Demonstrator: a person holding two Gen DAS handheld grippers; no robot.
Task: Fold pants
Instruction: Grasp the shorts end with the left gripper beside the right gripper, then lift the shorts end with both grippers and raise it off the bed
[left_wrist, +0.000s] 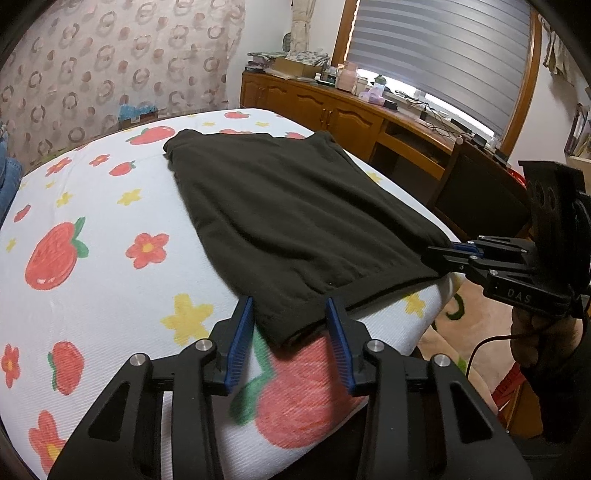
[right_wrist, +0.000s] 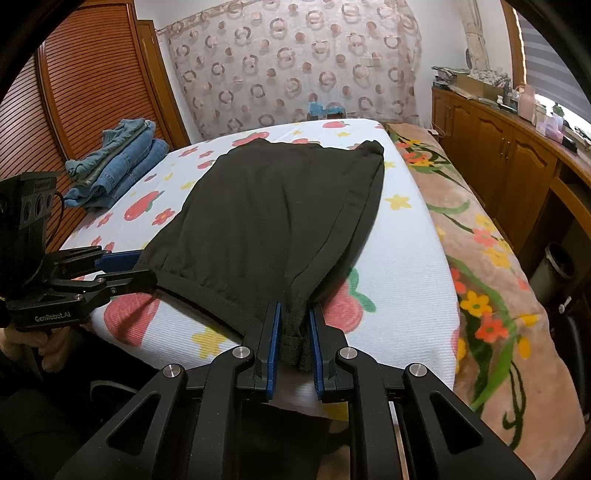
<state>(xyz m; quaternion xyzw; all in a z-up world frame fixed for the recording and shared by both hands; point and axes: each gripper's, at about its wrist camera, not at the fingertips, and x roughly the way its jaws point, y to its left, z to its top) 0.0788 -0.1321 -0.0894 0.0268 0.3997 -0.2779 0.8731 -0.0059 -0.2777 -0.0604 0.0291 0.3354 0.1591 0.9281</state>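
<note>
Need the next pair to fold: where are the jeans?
The jeans lie at the bed's far left edge in the right wrist view, left of the black pants.

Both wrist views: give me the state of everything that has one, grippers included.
Pants: folded, lying flat on the mattress, near hem at the edge.
Left gripper: jaws open, straddling one hem corner.
Right gripper: jaws open around the other hem corner, fabric between them, not clamped.
Jeans: folded, stacked at the far side.
Blinds: lowered.

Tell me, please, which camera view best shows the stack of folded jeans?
The right wrist view: the folded jeans lie in full sight at the bed's far left edge. The left wrist view catches only a blue sliver at its left border.
</note>
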